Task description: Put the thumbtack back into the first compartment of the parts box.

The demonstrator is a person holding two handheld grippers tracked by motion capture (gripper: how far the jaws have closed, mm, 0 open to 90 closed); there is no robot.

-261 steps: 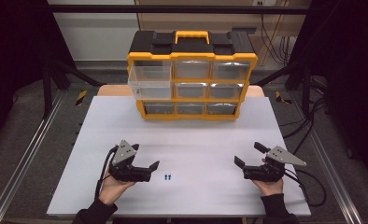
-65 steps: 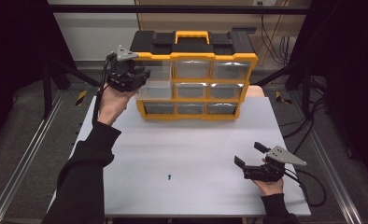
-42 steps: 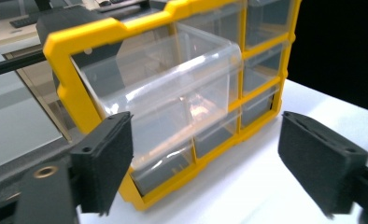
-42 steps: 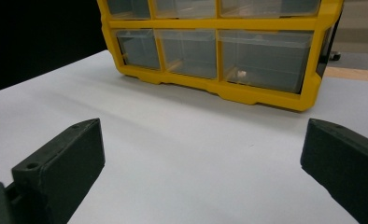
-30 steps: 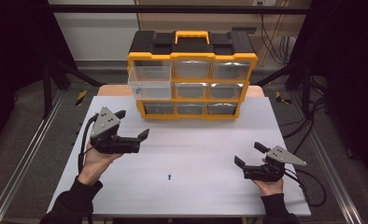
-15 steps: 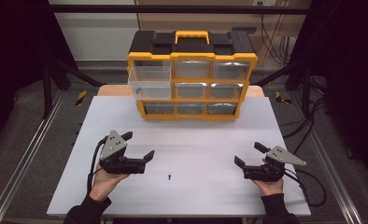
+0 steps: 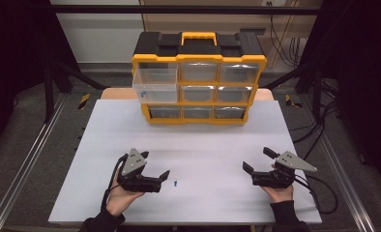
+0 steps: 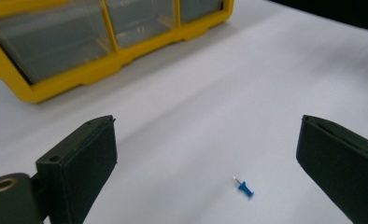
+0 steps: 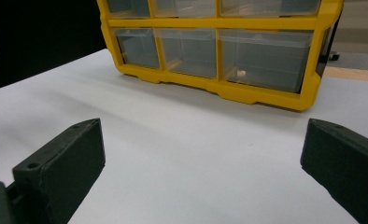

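On white table (image 7: 198, 145), with left gripper (image 7: 165, 178) spread wide, ease toward blue pushpin (image 7: 177, 183) at three o'clock, straddle its head squarely, then pinch gently.

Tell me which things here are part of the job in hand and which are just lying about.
Part of the job:
- blue pushpin on the white table, just ahead of the open left gripper
- yellow drawer organizer, its top-left drawer pulled out

Just lying about:
- right gripper, open, resting on the table
- cables on the floor at the right
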